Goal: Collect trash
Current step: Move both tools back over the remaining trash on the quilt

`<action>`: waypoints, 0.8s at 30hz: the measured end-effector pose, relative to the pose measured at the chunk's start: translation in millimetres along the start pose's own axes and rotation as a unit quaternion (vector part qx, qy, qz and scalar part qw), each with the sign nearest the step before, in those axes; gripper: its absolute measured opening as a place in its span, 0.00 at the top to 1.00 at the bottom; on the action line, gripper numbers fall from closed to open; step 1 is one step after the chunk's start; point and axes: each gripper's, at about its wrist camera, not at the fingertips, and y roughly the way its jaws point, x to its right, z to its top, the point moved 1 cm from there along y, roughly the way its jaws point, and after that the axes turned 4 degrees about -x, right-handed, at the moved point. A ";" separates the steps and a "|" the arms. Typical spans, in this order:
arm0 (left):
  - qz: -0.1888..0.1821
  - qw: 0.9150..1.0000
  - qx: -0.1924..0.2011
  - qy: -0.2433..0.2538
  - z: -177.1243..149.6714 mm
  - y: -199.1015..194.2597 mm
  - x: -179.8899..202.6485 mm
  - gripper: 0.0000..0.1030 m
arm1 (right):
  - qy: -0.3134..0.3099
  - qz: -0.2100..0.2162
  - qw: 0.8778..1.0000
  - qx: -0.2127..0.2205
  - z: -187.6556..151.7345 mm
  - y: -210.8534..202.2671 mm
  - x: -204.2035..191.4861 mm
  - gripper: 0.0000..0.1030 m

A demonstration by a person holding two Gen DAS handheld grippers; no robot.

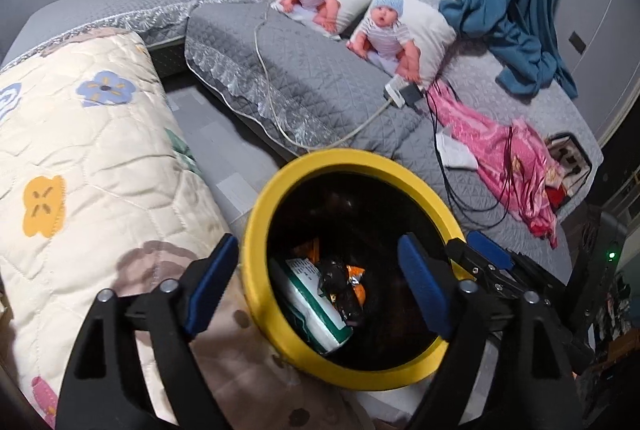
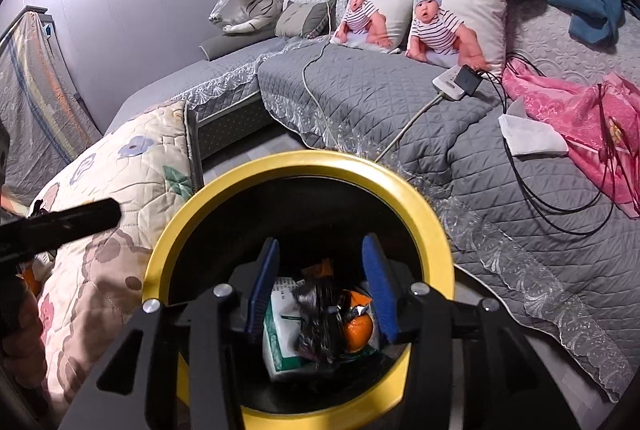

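The round yellow-rimmed waste bin with a dark inside [image 2: 298, 170] stood on the floor between the grey quilted bed [image 2: 380, 98] and a cream floral quilt [image 2: 132, 166], and it already held rubbish: a white-and-green paper carton [image 2: 280, 342], a crumpled black foil wrapper [image 2: 316, 314] and an orange wrapper or peel [image 2: 358, 326], which one I could not tell.

The right claw [image 2: 320, 290] hung over the mouth of the bin, its blue-padded fingers [image 2: 378, 286] parted about halfway with nothing between them; the rubbish seen through the gap lay lower, at the bottom. That reads as a piece just dropped in, though this is a judgement.

The left claw [image 1: 316, 290] stood wide open and empty. Its left finger sat outside the yellow rim [image 1: 256, 230] and its right finger over the dark opening, so the rim lay between the jaws without being clamped.

So part of the collecting looked done. What seemed left was a crumpled white tissue [image 2: 532, 138] lying on the grey bed, touching a pink patterned cloth [image 2: 580, 110] and near some black cables [image 2: 560, 190]. It was well apart from the bin, and either claw would have had to reach across the bed for it. Whether other litter remained out of view, I could not tell.
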 end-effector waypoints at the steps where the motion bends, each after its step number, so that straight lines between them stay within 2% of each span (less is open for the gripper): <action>1: 0.005 1.000 0.007 0.000 0.5 -6.4 -2.9 0.17 | -0.002 0.002 1.000 0.002 0.4 -1.3 -1.6 0.60; 6: 0.014 0.999 0.045 -0.003 0.8 -43.6 -24.9 0.13 | -0.018 0.029 0.999 0.015 4.6 -11.0 -20.5 0.58; 8: 0.027 0.998 0.065 -0.006 0.3 -63.5 -36.6 0.12 | -0.028 0.049 0.998 0.021 7.9 -14.8 -33.4 0.52; 10: 0.035 0.996 0.086 -0.006 -1.2 -86.6 -50.1 0.11 | -0.044 0.067 0.996 0.027 11.1 -18.5 -50.9 0.49; 13: 0.068 0.990 0.120 -0.011 -5.0 -120.6 -72.4 0.10 | -0.075 0.090 0.993 0.033 14.4 -22.1 -83.4 0.49; 16: 0.081 0.987 0.138 -0.028 -11.3 -151.6 -98.7 0.10 | -0.098 0.125 0.987 0.031 18.1 -21.8 -118.6 0.49; 18: 0.104 0.982 0.152 -0.039 -15.5 -172.0 -117.1 0.10 | -0.116 0.141 0.983 0.030 20.7 -20.9 -142.9 0.49; 24: 0.171 0.968 0.167 -0.080 -31.2 -219.5 -180.0 0.10 | -0.166 0.185 0.968 0.018 19.2 -17.7 -212.1 0.49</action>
